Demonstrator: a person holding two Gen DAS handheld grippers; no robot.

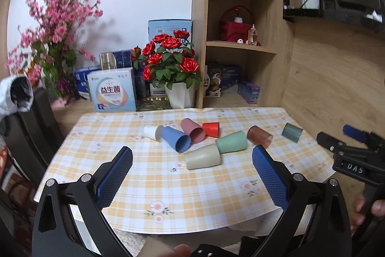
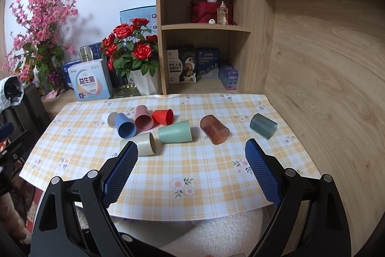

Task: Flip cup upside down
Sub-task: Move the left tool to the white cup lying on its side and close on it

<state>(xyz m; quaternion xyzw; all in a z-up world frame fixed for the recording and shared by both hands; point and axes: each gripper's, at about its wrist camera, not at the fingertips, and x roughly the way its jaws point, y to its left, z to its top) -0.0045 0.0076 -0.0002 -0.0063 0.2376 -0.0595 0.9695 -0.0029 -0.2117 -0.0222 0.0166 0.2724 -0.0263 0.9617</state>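
Several cups lie on their sides on the checked tablecloth (image 2: 192, 172): white (image 1: 153, 132), blue (image 1: 176, 138), pink (image 1: 193, 130), red (image 1: 211, 129), green (image 1: 231, 141), cream (image 1: 203, 157), clear brown (image 1: 259, 135) and clear grey-green (image 1: 291, 132). In the right wrist view the cream cup (image 2: 142, 144), green cup (image 2: 175, 131), brown cup (image 2: 214, 129) and grey-green cup (image 2: 263, 125) lie nearest. My left gripper (image 1: 192, 158) is open and empty, held short of the cream cup. My right gripper (image 2: 191, 151) is open and empty above the table's front part; it also shows at the right in the left wrist view (image 1: 336, 136).
A pot of red roses (image 1: 173, 69), boxes (image 1: 112, 93) and pink blossoms (image 1: 53, 40) stand behind the table. A wooden shelf unit (image 1: 240, 28) with boxes and jars stands at the back right. A wooden wall (image 2: 324, 88) borders the table's right side. A dark chair (image 1: 31, 127) is at the left.
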